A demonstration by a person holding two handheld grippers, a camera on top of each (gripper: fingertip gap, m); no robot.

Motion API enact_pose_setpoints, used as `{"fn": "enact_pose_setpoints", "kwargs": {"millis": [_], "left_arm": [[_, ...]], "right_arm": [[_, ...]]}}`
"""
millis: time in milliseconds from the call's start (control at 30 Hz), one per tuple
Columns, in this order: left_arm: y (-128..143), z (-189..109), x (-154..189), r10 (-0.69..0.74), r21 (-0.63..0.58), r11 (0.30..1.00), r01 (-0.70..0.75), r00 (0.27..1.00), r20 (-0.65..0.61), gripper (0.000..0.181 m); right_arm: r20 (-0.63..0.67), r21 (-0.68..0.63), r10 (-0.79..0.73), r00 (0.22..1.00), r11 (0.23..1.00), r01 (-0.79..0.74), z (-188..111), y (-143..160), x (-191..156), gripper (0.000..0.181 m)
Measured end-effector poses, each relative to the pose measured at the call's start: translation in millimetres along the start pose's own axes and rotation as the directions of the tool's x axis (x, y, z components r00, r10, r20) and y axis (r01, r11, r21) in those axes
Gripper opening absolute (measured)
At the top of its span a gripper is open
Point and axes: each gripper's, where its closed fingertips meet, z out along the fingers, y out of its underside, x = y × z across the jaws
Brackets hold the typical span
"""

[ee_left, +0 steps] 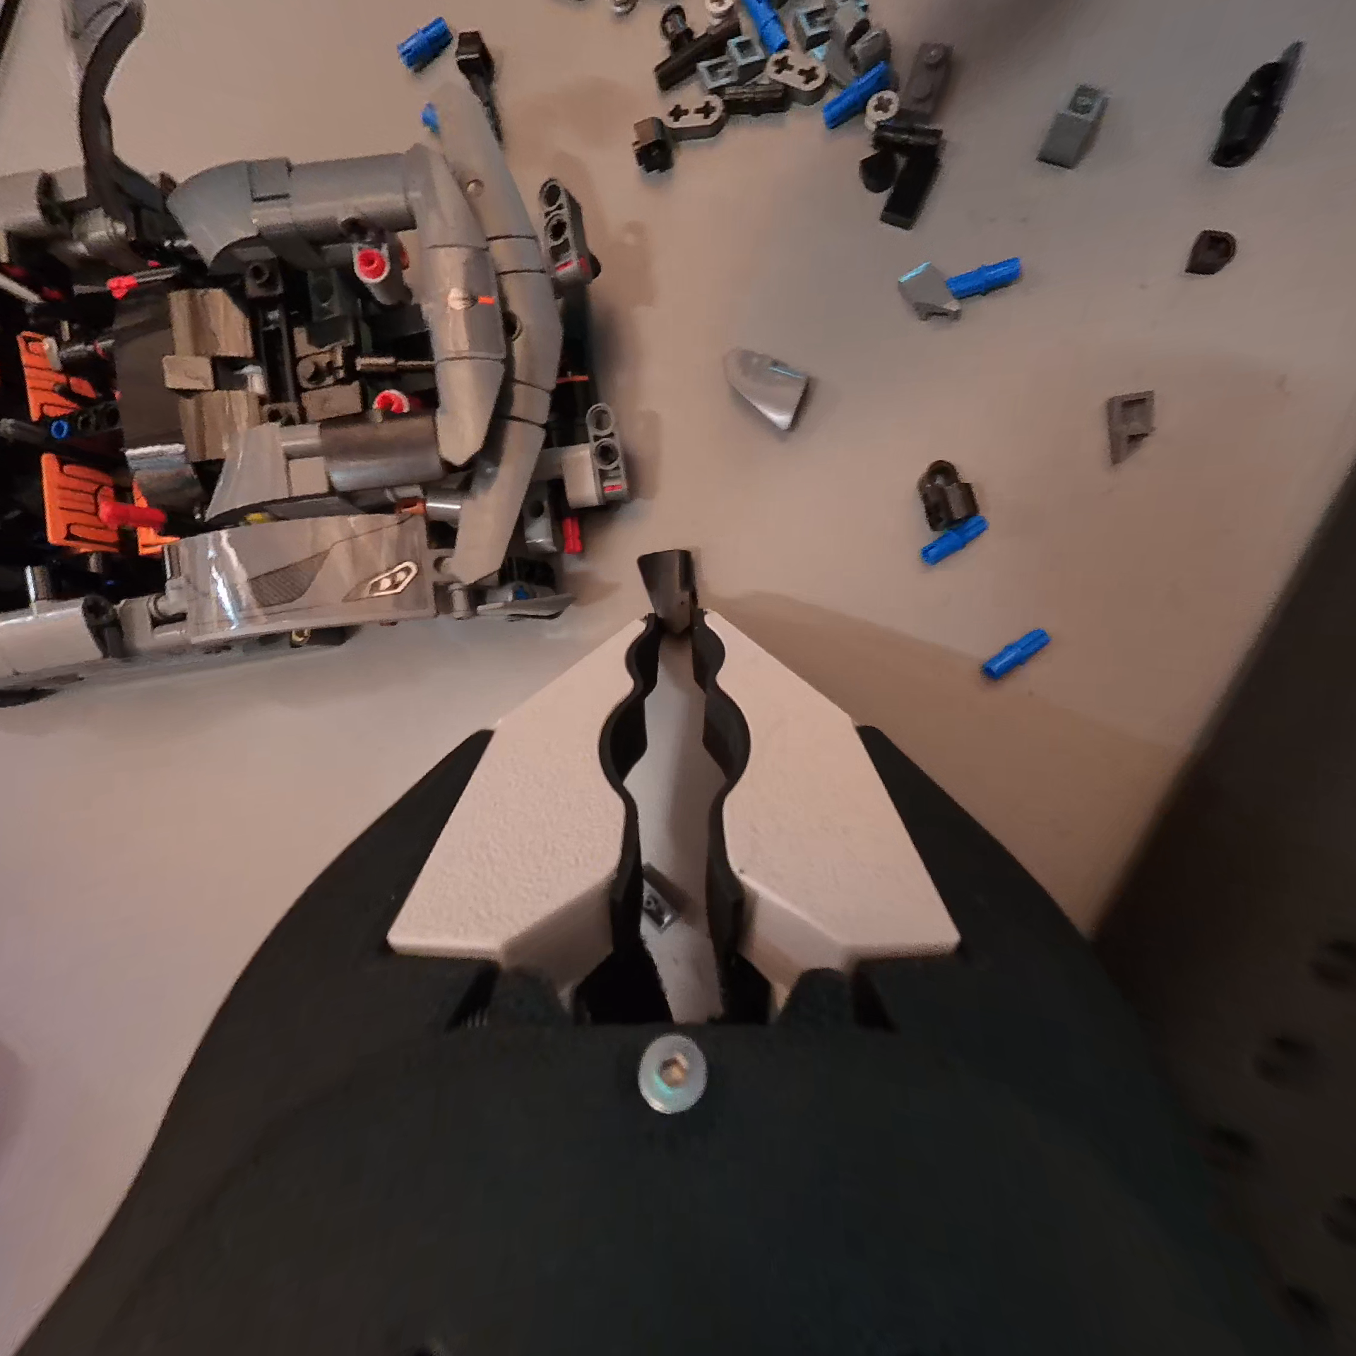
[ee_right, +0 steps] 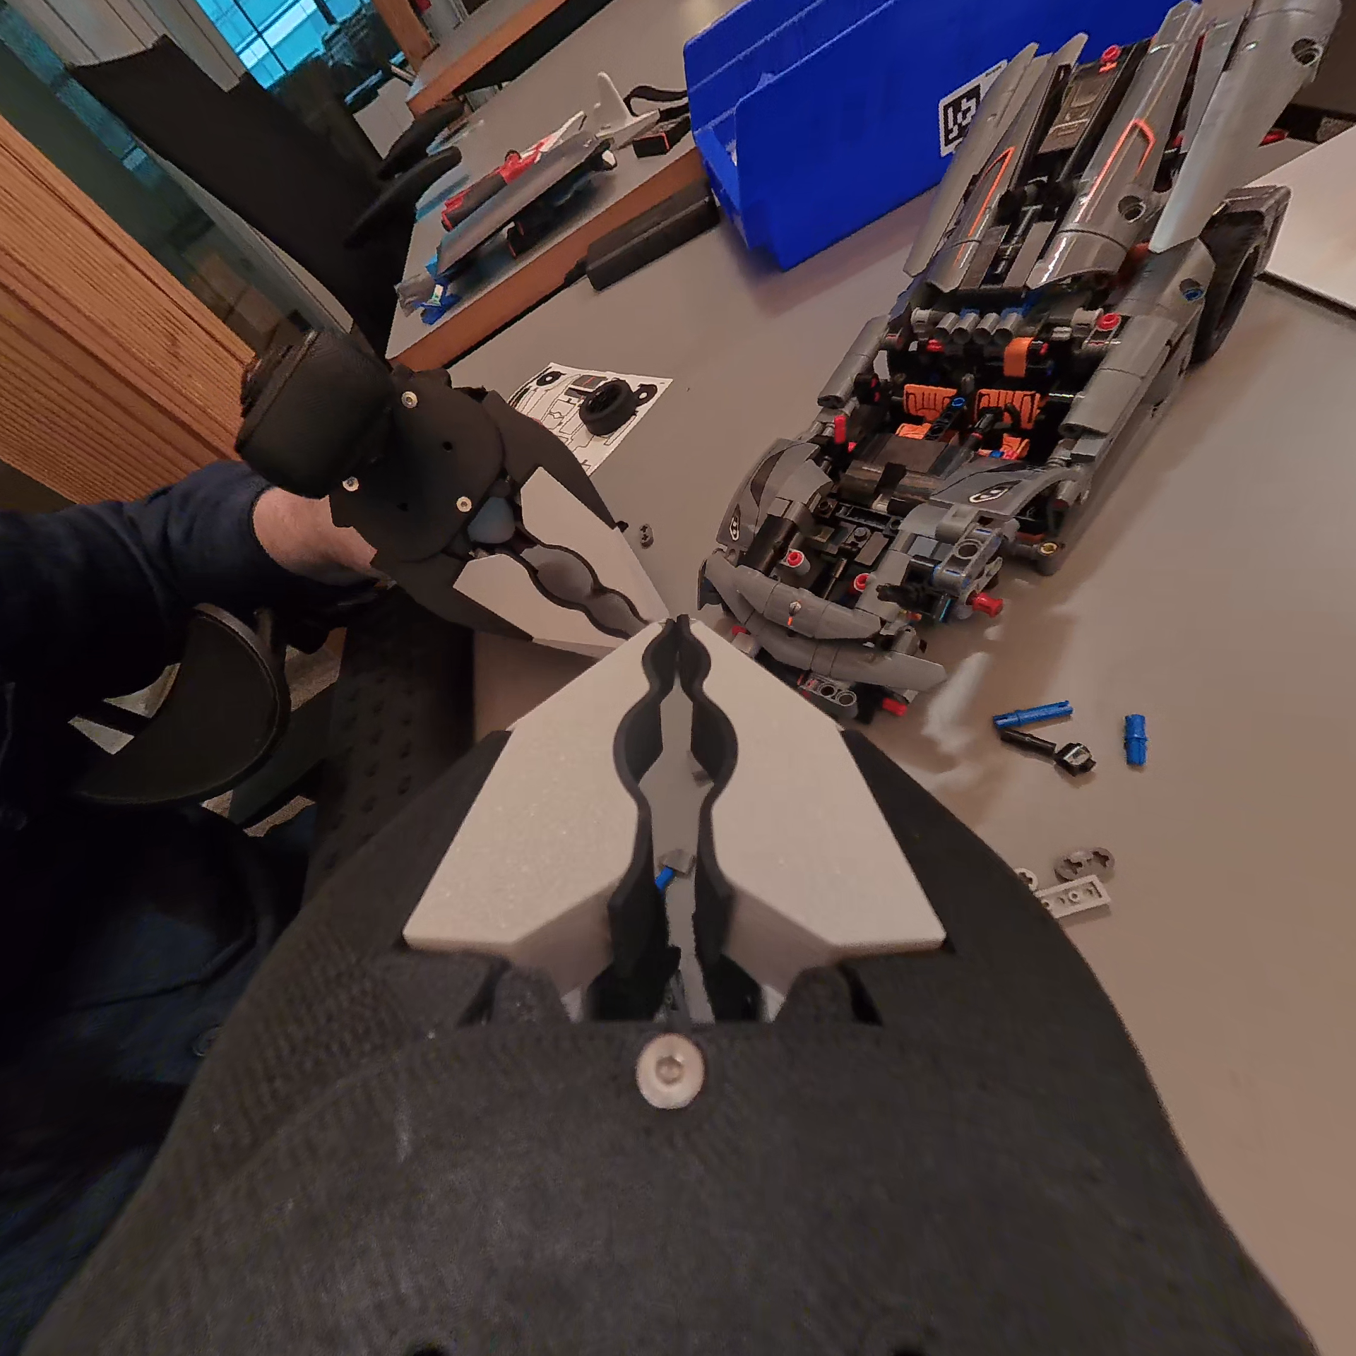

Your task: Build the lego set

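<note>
The grey lego car, partly built with orange seats, lies on the beige table to the left of my left gripper. The left gripper is shut on a small black piece that sticks out past its tips, just off the car's front corner. In the right wrist view the car stands right of centre. My right gripper is shut, with nothing seen between its tips. The left gripper, held by a hand, comes in from the left and its tip nearly meets the right gripper's tips.
Loose parts lie on the table: a pile at the top, a silver curved piece, blue pins, a grey plate. A blue bin stands behind the car. A sticker sheet with a black wheel lies farther left. A dark chair is at the table edge. One gripper's finger ends stand about 12 cm off the other's. Between my right fingertips and the grey plate there is roughly 15 cm.
</note>
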Motion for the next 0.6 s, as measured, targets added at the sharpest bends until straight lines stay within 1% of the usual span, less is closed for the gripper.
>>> {"fn": "enact_pose_setpoints", "kwargs": {"millis": [233,333,400,467,600], "left_arm": [[1.1,1.4,-10.8,-0.056,-0.01,0.998,0.057,0.998,0.037,0.008],[2.3,-1.3,-11.9,-0.057,-0.012,0.998,0.058,0.997,0.042,0.023],[4.3,-3.3,-9.1,-0.058,-0.013,0.998,0.058,0.998,0.024,0.027],[6.5,-5.4,-6.3,-0.048,-0.017,0.999,0.048,0.999,0.014,0.027],[7.9,-6.0,-3.6,-0.028,-0.015,0.999,0.028,0.999,0.024,0.017]], "right_arm": [[0.001,-0.002,-0.005,1.0,1.0,0.005,-0.2,-0.2,-1.3,0.0],[0.0,0.004,-0.005,1.0,1.0,0.005,-1.5,-1.3,-1.2,0.0],[0.001,0.007,-0.005,1.0,1.0,0.005,-2.4,-1.9,-1.2,0.0],[0.002,0.01,-0.007,1.0,1.0,0.007,-3.1,-2.7,-1.9,0.0],[0.003,0.009,-0.014,1.0,1.0,0.014,-3.0,-3.2,-3.7,0.0]]}}
